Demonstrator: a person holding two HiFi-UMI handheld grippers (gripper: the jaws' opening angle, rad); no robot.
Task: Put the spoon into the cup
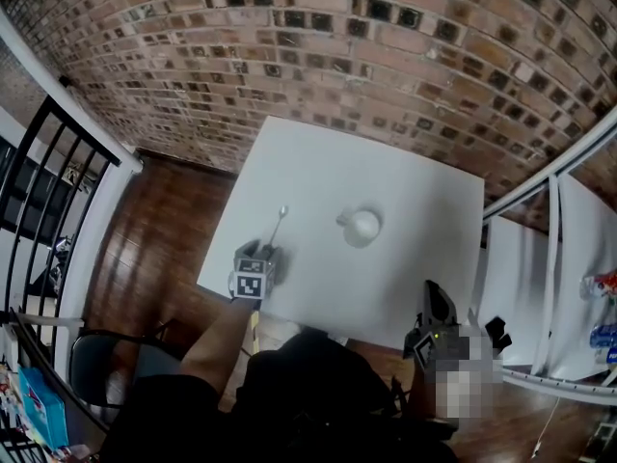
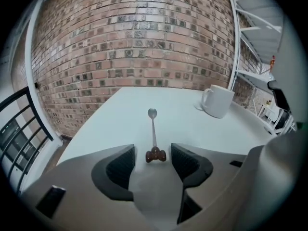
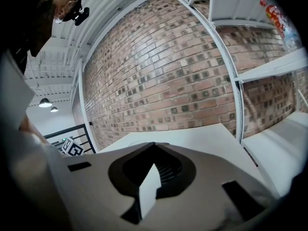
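A metal spoon [image 1: 279, 226] with a brown handle end [image 2: 156, 155] lies on the white table [image 1: 424, 210], its bowl [image 2: 152, 113] pointing away from me. My left gripper [image 2: 153, 154] is low over the table with its jaws open. The brown handle end lies between the pads, which do not touch it. A white cup [image 1: 362, 227] stands upright to the right of the spoon, and the left gripper view shows the cup [image 2: 219, 100] at the far right. My right gripper [image 1: 431, 292] hovers at the table's near right edge, jaws together and nothing in them.
A brick wall [image 1: 386, 56] runs behind the table. White metal shelving [image 1: 554, 258] stands on the right and a black railing [image 1: 39, 191] on the left. A dark chair [image 1: 96, 360] is below the table's near left corner.
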